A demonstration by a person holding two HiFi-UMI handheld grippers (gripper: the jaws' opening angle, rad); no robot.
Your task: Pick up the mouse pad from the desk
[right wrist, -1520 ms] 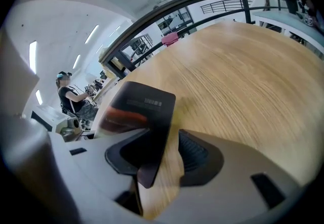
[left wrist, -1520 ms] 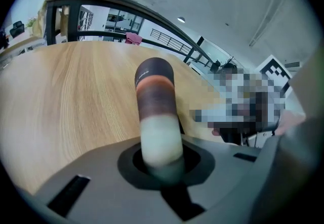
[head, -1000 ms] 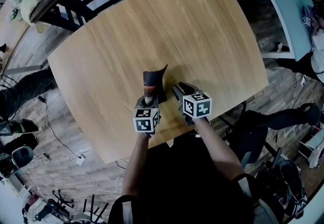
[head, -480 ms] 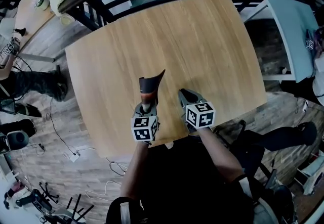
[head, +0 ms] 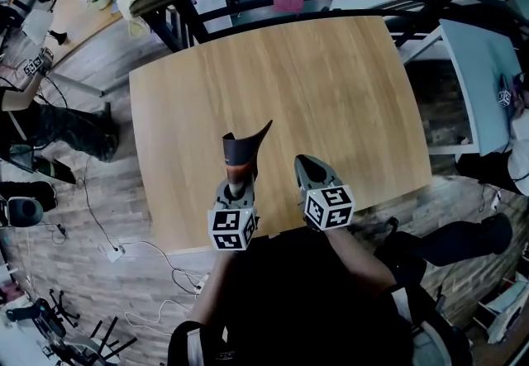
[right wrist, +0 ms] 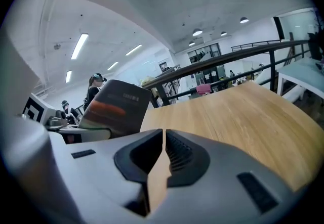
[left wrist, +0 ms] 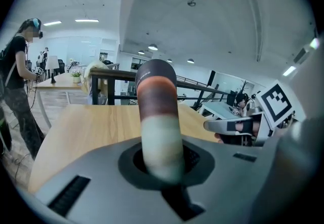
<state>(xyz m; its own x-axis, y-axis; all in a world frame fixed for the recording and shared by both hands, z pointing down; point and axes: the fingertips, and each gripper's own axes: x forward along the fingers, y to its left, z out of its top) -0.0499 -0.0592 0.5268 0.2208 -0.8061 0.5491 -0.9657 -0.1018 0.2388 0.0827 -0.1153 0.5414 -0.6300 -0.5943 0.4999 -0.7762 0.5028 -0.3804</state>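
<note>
Left gripper [head: 235,184]: jaws closed on one end of a thin, flexible mouse pad [head: 242,151], which is held over the light wooden desk [head: 331,92]; no contact with the desk top is seen.

Mouse pad appearance: dark grey at the free end, an orange-red band across the middle, pale greenish-white next to the jaws. In the left gripper view it is seen curled into a narrow, rounded column. From the right gripper view it is seen as a broader dark sheet with an orange stripe and small print too fine to read.

Long axis: in line with the gripper, running out from the jaws and away from the person, the free corner flared toward the right.

Right gripper [head: 307,168]: jaws closed together, nothing between them, just beside the pad, not touching.
</note>
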